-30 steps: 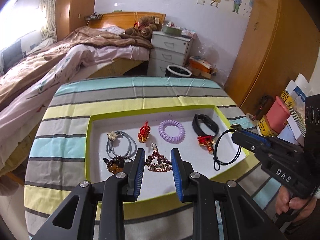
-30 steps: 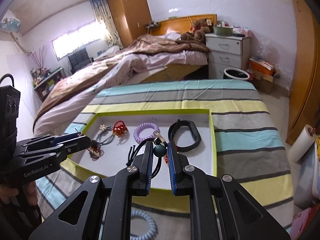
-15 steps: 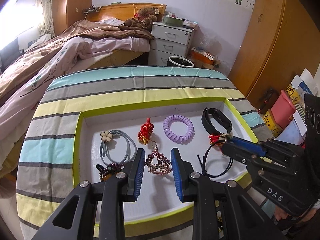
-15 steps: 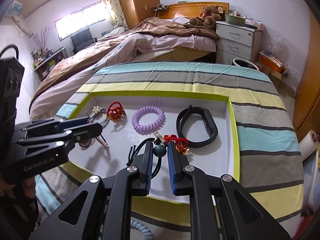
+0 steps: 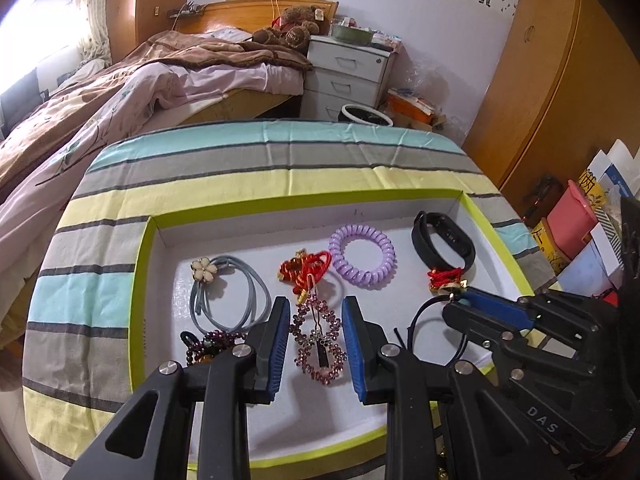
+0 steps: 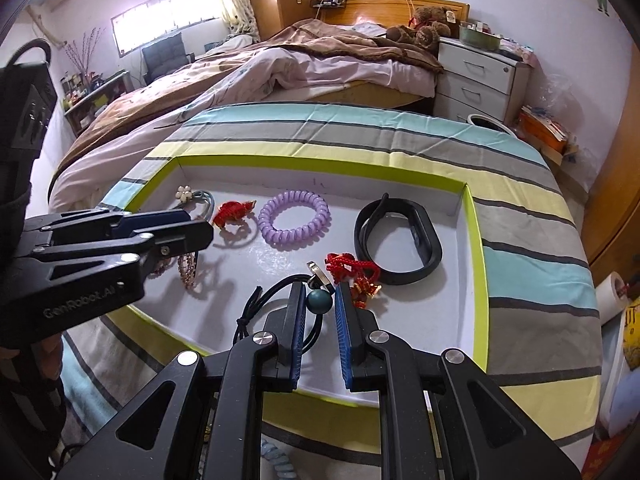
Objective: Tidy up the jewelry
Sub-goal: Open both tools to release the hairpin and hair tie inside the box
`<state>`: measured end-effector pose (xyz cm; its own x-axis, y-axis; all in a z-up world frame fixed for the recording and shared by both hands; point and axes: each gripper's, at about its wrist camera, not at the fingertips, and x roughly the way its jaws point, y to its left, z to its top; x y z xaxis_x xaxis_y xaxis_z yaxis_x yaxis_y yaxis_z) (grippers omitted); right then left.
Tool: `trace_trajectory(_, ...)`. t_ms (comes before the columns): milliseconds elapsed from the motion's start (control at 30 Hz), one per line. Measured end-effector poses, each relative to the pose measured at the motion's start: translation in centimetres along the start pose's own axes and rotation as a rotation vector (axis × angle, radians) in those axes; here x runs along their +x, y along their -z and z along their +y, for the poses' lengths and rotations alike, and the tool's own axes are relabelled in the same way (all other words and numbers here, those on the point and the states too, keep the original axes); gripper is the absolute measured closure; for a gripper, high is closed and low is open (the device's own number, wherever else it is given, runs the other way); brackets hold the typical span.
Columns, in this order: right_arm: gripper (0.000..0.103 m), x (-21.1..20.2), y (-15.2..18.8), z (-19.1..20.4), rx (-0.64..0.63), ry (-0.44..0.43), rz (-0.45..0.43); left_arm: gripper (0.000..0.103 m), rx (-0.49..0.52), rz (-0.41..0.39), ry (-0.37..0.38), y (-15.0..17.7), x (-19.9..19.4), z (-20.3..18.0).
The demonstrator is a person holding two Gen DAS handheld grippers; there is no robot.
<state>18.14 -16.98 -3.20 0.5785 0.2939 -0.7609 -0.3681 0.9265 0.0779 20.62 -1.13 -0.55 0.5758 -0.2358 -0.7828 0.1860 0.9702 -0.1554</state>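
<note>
While your right gripper [image 6: 320, 320] hangs low over the near right part of the green-rimmed tray [image 6: 478, 264], its blue pads sit either side of the teal bead [image 6: 319, 301] on the black cord necklace [image 5: 420, 322]; I cannot tell from either view whether the pads press the bead or stand just off it, so take the grip as uncertain. The cord loops away to the left and toward you from the bead, so its long run lies across your fingers rather than along them, and a small metal ring [image 6: 316, 270] sits just beyond the bead, close beside the red knotted charm [image 6: 354, 270]. Your left gripper [image 5: 314, 344] is spread wide and holds nothing, with the beaded rhinestone keychain [image 5: 318, 346] lying on the tray floor between its fingers, long axis running near to far, in line with them. That arm is the nearer one to the keychain; the right is the nearer one to the necklace. Farther off lie the purple spiral hair tie [image 5: 362, 256] and the black wristband [image 5: 444, 240]. Readable writing: "DAS" on the right gripper in the left view, "GenRobot.AI" on the left gripper in the right view.
</note>
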Motion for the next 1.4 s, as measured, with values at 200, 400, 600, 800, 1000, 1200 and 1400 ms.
trace_trajectory(200,0.088,0.1,-0.1,0.2,0.002,0.004,0.005,0.076,-0.001,0.006,-0.001,0.2,0.3,0.0)
trace_trajectory(400,0.087,0.1,-0.1,0.4,-0.008,0.009,0.004,0.076,-0.010,0.008,0.009,0.1,0.3,0.1)
trace_trajectory(600,0.081,0.1,0.0,0.4,-0.010,0.021,-0.002,0.076,-0.018,0.005,-0.001,0.2,0.1,0.2)
trace_trajectory(800,0.069,-0.2,0.0,0.1,0.008,0.013,-0.010,0.073,-0.013,0.002,-0.009,0.4,-0.5,-0.2)
trace_trajectory(1000,0.069,-1.1,0.3,0.0,0.022,0.008,-0.031,0.068,-0.003,-0.022,-0.013,0.8,-2.0,-0.7)
trace_trajectory(1200,0.069,-2.3,0.7,0.3,0.034,0.009,-0.056,0.068,-0.014,-0.043,-0.027,1.8,-3.7,-0.8)
trace_trajectory(1400,0.069,-3.9,1.6,0.3,0.053,0.002,-0.083,0.067,-0.029,-0.069,-0.032,3.7,-6.0,-1.0)
